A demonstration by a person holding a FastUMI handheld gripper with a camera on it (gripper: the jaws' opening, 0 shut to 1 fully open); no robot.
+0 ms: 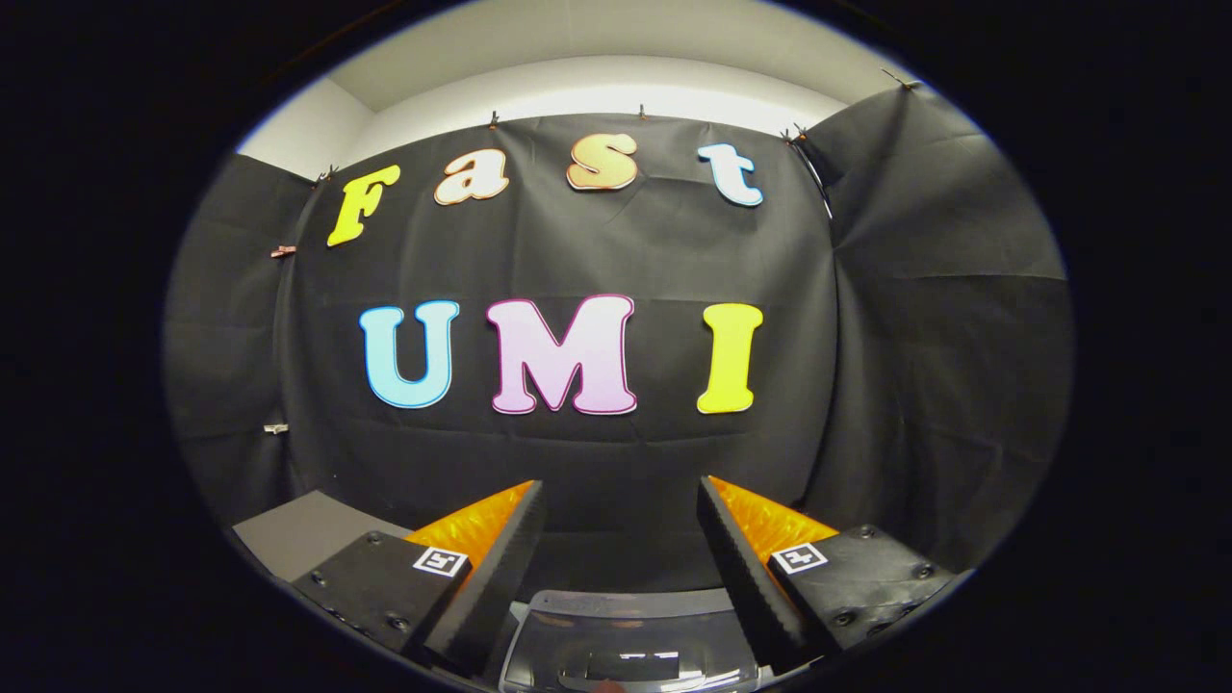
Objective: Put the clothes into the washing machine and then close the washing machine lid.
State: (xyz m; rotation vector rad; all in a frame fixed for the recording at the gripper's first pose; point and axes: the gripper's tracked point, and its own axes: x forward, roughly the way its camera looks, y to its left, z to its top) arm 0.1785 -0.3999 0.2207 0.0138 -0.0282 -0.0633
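My gripper [621,500] is held up high and level, facing the black cloth wall of the booth. Its two fingers stand wide apart with nothing between them, so it is open. Below and between the fingers shows the top of the washing machine [630,640], a grey body with a clear, glossy lid panel that reflects light. Whether that lid is up or down cannot be told from here. No clothes can be made out.
A grey flat surface [308,534] lies to the left of the left finger, low against the wall. The black cloth wall [616,250] stands a short way beyond the fingers and wraps round on both sides.
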